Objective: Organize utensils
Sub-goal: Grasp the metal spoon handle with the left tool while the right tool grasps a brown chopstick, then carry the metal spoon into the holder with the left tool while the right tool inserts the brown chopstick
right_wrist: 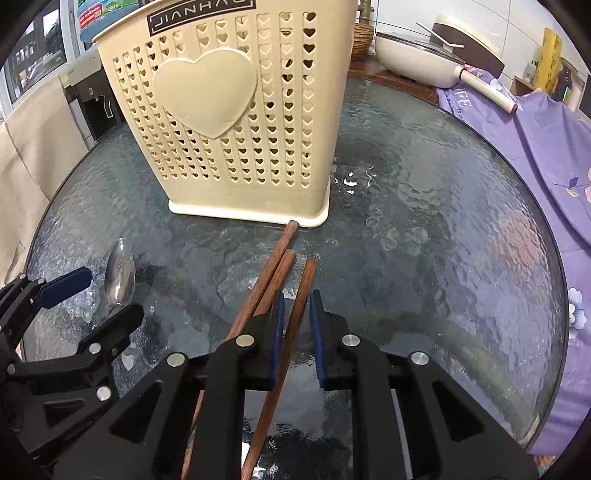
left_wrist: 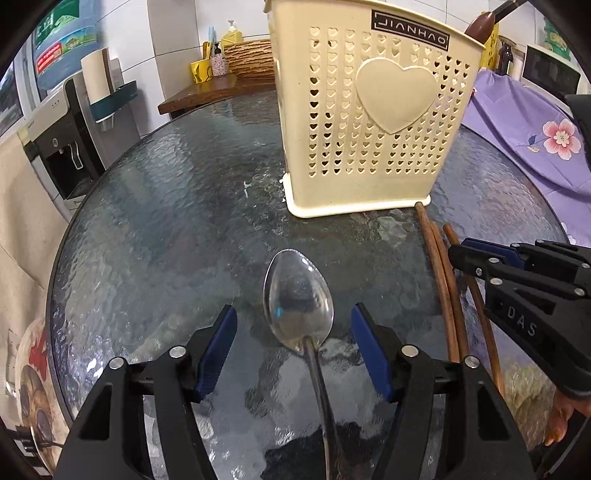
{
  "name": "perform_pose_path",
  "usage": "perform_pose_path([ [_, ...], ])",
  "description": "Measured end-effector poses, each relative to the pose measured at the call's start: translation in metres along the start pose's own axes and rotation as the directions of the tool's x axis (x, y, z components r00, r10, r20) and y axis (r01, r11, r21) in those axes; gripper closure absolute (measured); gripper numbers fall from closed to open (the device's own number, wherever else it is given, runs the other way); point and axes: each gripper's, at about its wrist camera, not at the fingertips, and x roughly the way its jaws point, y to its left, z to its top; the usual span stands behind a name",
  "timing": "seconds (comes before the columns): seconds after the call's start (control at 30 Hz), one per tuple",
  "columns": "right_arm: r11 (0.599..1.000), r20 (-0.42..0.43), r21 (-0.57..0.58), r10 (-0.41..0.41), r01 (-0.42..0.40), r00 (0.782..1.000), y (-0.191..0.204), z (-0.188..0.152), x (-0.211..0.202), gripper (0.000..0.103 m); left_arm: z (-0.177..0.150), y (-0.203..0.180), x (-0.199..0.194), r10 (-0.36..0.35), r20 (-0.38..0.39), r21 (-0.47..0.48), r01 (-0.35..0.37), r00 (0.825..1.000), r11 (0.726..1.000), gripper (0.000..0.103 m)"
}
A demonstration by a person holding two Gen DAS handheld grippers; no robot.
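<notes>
A cream utensil holder (left_wrist: pixel 373 122) with heart holes stands on the round glass table (left_wrist: pixel 177 221); it also shows in the right wrist view (right_wrist: pixel 236 122). A metal spoon (left_wrist: pixel 298 295) lies between the wide-open jaws of my left gripper (left_wrist: pixel 293 314), untouched. Three brown wooden chopsticks (right_wrist: pixel 284 280) lie side by side in front of the holder. My right gripper (right_wrist: pixel 297 299) straddles the rightmost chopstick (right_wrist: pixel 303 295) with its jaws narrowly open, a small gap on each side. The spoon (right_wrist: pixel 119 271) and left gripper (right_wrist: pixel 99 295) show in the right wrist view. A dark utensil (left_wrist: pixel 480 26) stands inside the holder.
A purple floral cloth (right_wrist: pixel 535 147) covers the table's right side. A white pan (right_wrist: pixel 417 55) sits behind it. A wooden side table (left_wrist: pixel 207 92) with a woven basket, bottles and a yellow cup stands at the back. A water dispenser (left_wrist: pixel 55 140) stands left.
</notes>
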Motion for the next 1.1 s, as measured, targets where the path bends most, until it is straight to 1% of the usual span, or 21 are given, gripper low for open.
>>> perform_pose_path([
  [0.1,1.000,0.000,0.004,0.001,-0.001,1.000,-0.002,0.002,0.002,0.092,0.004,-0.001,0.003,0.010,0.000,-0.004,-0.010,1.000,1.000,0.050],
  [0.17,1.000,0.001,0.002,-0.002,0.002,1.000,-0.001,0.003,0.002,0.092,0.005,-0.001,0.004,0.014,-0.002,-0.007,-0.014,1.000,1.000,0.062],
  [0.23,1.000,0.003,-0.001,-0.006,0.006,1.000,0.000,0.003,0.003,0.092,0.006,-0.002,0.005,0.016,-0.006,-0.007,-0.016,1.000,1.000,0.065],
  [0.53,1.000,0.007,0.009,0.003,-0.003,1.000,-0.002,0.005,0.004,0.093,0.007,-0.005,0.003,0.008,0.001,-0.001,-0.008,1.000,1.000,0.065],
  [0.67,0.999,0.013,0.038,0.036,-0.036,0.999,-0.008,0.003,0.004,0.095,0.007,-0.007,-0.005,-0.013,0.033,-0.003,0.014,0.999,1.000,0.065],
  [0.7,0.997,0.019,0.051,0.056,-0.057,0.998,-0.010,0.003,0.004,0.095,0.008,-0.006,-0.008,-0.024,0.046,-0.006,0.024,0.999,1.000,0.065],
  [0.83,0.993,0.055,0.067,0.095,-0.099,0.994,-0.016,0.003,-0.001,0.095,0.012,-0.004,-0.022,-0.066,0.107,-0.019,0.069,0.992,0.997,0.066],
  [0.97,0.984,0.114,0.083,0.145,-0.155,0.983,-0.021,0.005,-0.014,0.095,0.018,-0.001,-0.036,-0.092,0.147,-0.024,0.096,0.985,0.995,0.066],
  [1.1,0.966,0.185,0.101,0.218,-0.239,0.958,-0.027,0.009,-0.038,0.095,0.021,0.001,-0.051,-0.115,0.193,-0.024,0.122,0.975,0.992,0.066],
])
